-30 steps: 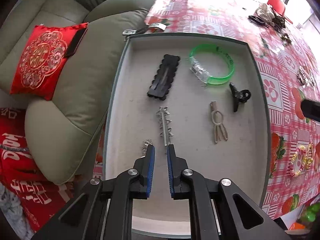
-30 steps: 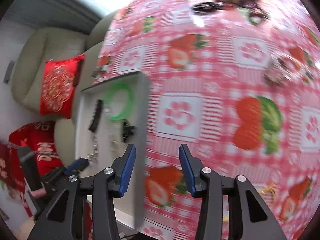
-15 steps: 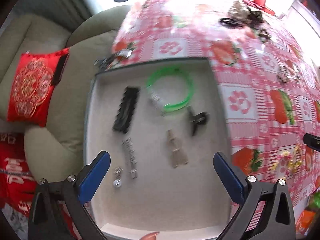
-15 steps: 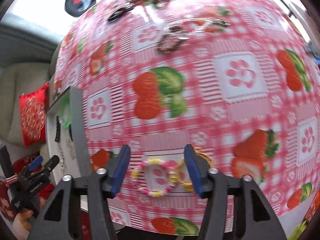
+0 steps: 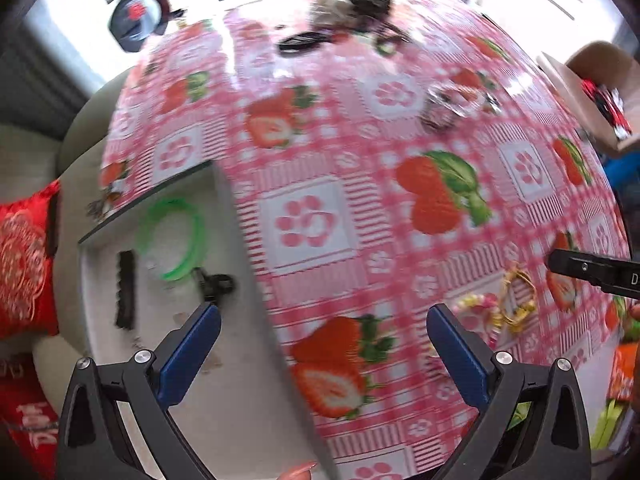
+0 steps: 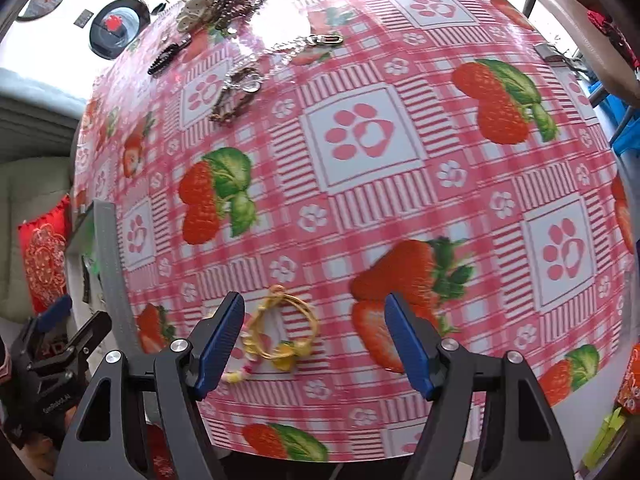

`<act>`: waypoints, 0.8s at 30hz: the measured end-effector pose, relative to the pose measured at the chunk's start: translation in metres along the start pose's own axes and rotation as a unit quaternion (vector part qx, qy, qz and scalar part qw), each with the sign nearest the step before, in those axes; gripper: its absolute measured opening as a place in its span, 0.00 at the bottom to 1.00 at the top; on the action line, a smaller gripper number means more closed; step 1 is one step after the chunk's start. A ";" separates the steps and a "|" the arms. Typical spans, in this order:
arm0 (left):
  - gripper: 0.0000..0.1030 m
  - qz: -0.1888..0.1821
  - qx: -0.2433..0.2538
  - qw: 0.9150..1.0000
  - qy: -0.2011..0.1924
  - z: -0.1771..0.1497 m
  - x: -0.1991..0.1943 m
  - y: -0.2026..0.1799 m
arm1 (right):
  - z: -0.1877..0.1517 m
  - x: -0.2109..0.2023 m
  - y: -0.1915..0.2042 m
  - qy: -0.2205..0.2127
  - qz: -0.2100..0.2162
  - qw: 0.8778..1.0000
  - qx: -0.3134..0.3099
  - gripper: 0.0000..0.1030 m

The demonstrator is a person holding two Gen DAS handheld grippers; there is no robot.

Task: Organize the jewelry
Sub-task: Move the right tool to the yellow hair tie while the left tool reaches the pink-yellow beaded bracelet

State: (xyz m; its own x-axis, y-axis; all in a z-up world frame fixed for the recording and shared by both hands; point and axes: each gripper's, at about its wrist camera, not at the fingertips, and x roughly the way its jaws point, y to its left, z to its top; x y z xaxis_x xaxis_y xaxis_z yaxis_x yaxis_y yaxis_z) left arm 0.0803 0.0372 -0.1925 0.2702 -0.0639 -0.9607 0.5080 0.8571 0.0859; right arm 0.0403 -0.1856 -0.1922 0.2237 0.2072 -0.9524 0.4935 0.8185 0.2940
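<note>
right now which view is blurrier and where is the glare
Left wrist view: smeared by motion, the tray and green bangle soft, far window blown out. Right wrist view: sharper, the gold bracelet fairly crisp, white glare on the tablecloth at the far end; both bulge from the fisheye.

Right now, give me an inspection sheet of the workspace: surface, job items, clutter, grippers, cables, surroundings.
Surface: strawberry tablecloth, glossy.
Job's things: gold bangle and bead bracelet lie between the open fingers of the right gripper, untouched. Tray holds green bangle, black comb clip, black claw clip.
Clutter: jewelry pile and dark bracelet at the far edge.
Grippers: left gripper wide open, empty; right just been opening.
Cables: nothing seen.
Surroundings: sofa, red cushion.
</note>
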 end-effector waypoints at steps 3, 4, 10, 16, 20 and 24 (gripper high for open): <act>1.00 -0.002 0.021 1.000 0.012 -0.002 0.008 -0.017 | -0.003 0.001 -0.007 0.006 -0.009 1.000 -0.004 0.73; 1.00 -0.001 0.027 1.000 0.014 -0.002 0.011 -0.021 | -0.005 0.002 -0.008 0.008 -0.012 1.000 -0.006 0.73; 1.00 0.000 0.056 0.998 0.029 -0.009 0.024 -0.043 | -0.014 0.008 -0.006 0.020 -0.029 0.999 -0.034 0.73; 1.00 0.003 0.081 0.995 0.051 -0.014 0.040 -0.056 | -0.018 0.015 0.000 0.024 -0.048 0.996 -0.071 0.73; 1.00 0.009 0.084 0.995 0.058 -0.015 0.049 -0.059 | -0.018 0.021 0.008 0.022 -0.053 0.994 -0.092 0.73; 1.00 0.017 0.090 0.994 0.064 -0.016 0.056 -0.059 | -0.018 0.031 0.023 0.017 -0.075 0.989 -0.129 0.73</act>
State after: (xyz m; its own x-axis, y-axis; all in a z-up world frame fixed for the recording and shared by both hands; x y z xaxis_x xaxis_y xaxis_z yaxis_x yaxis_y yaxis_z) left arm 0.0522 -0.0084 -0.2555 0.1894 0.0389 -0.9811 0.6409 0.7521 0.1536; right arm 0.0437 -0.1511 -0.2162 0.1343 0.0867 -0.9871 0.2871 0.9500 0.1225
